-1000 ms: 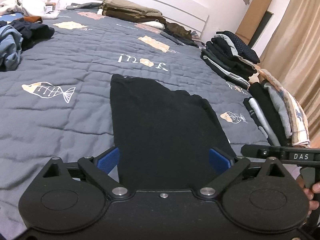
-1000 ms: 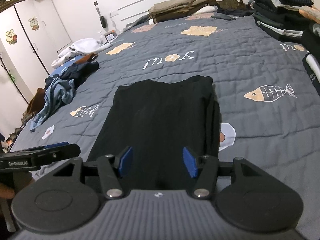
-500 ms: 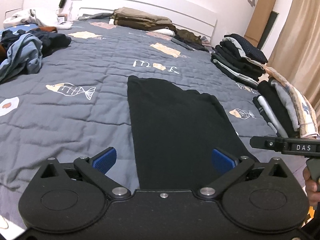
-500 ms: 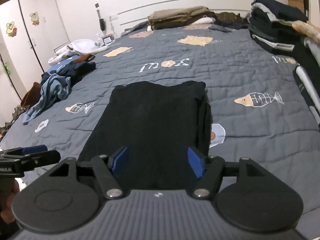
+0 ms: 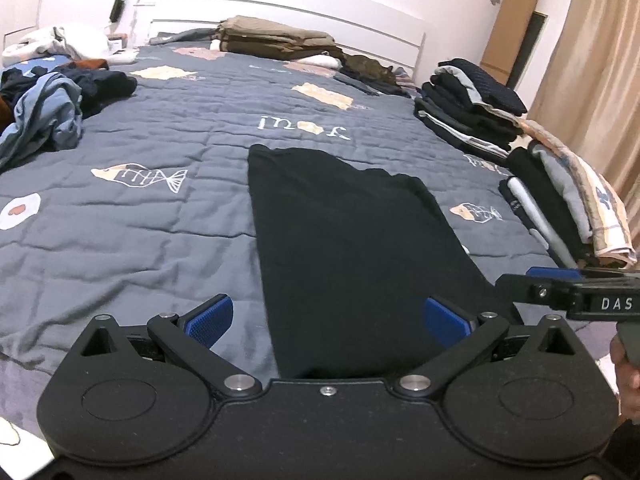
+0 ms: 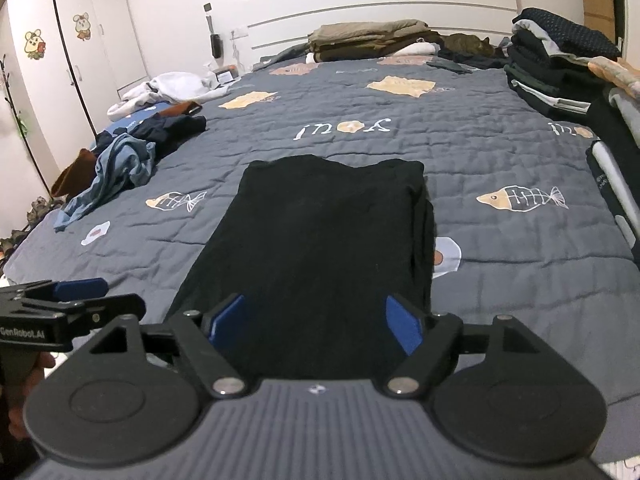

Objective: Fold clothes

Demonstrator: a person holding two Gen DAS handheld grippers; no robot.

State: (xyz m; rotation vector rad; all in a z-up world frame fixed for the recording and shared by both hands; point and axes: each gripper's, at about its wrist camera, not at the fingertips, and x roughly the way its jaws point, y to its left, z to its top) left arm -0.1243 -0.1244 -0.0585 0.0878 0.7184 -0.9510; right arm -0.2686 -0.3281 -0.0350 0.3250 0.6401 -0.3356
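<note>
Shift: both my grippers have drawn back from the black garment.
Left gripper: jaws wide apart, empty.
Right gripper: jaws apart, empty.

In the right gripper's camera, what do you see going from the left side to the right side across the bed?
Blue crumpled shirt → black garment laid flat → fish picture on the quilt → stacked folded clothes.

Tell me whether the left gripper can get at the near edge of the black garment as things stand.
Probably yes. The left gripper hangs open over the near end of the black garment, which lies flat on the quilt, and nothing sits between its fingers and the cloth. The right gripper is beside it, not across its path.
</note>
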